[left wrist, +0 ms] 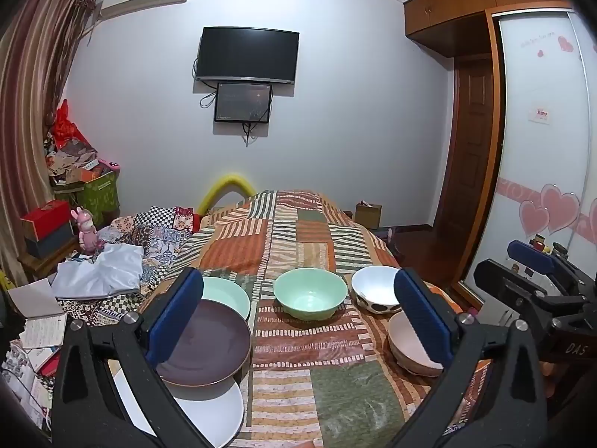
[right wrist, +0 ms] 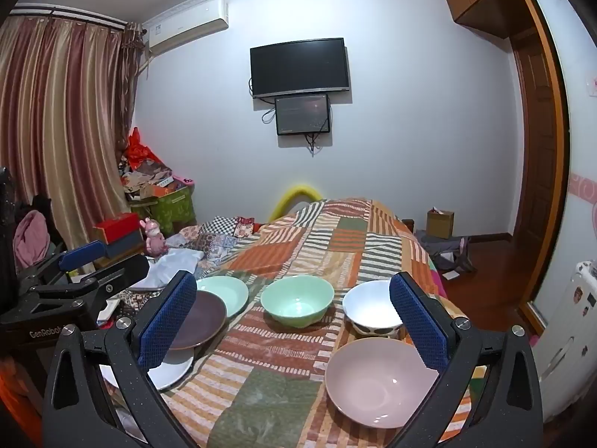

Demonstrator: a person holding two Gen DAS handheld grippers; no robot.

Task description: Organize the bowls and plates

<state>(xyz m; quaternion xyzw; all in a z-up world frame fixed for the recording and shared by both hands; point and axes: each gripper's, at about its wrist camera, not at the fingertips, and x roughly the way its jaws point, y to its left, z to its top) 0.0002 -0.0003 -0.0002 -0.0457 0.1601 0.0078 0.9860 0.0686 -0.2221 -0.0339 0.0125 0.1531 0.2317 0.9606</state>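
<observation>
Crockery lay spread across a patchwork bedspread in two groups. Seen through the right wrist camera, three plates sat at 9 o'clock from the spread's centre: a mint plate farthest out, a dark purple plate overlapping its near edge, and a white plate partly under the purple one. A mint bowl stood upright at 12 o'clock, apart from the plates. A white bowl with dark spots stood at 2 o'clock, and a pink bowl sat just in front of it at 4 o'clock. The right gripper hovered above the spread with its blue-padded jaws spread wide and nothing between the pads. In the left wrist view, the left gripper was likewise wide apart and empty, its left pad in front of the purple plate and its right pad partly hiding the pink bowl. Each gripper appeared at the edge of the other's view. A television hung on the far wall at 12 o'clock.
</observation>
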